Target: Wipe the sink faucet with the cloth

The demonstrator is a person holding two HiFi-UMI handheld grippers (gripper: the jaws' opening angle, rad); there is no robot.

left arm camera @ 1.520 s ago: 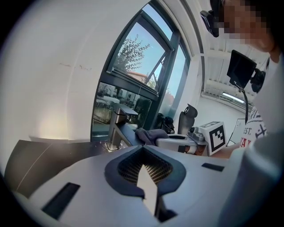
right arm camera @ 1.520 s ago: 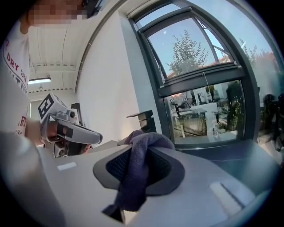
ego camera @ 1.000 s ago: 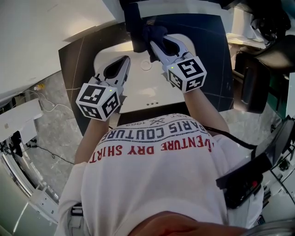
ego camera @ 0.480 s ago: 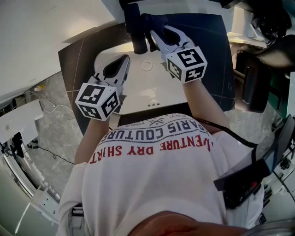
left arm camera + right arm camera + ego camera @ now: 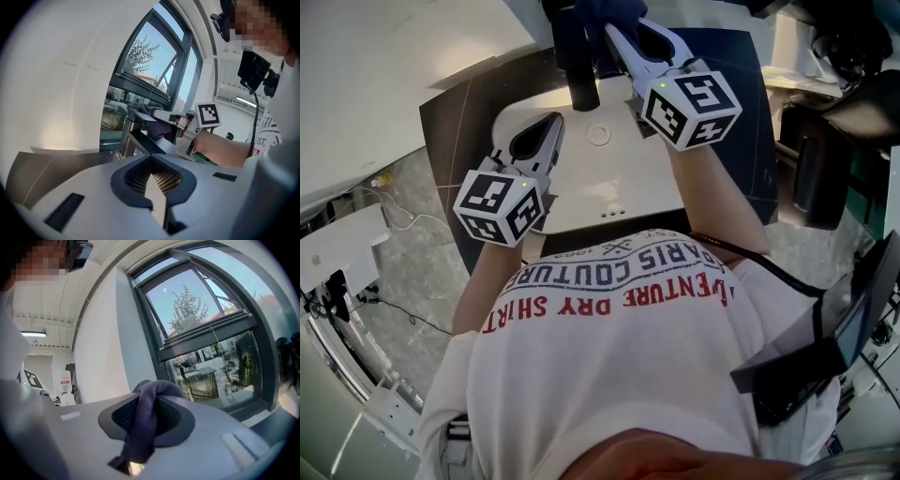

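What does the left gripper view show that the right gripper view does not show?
Only the left gripper view shows the faucet, the right gripper near it, and the left gripper, shut and empty. Only the right gripper view shows, close up, the cloth pinched between the right jaws. Both show the cloth and the window.

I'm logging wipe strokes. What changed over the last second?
The right gripper, shut on the cloth, slid away from the person along the faucet, from near the spout end toward its far base. Nothing was taken hold of or let go. The left gripper stayed shut and empty over the left side of the sink.
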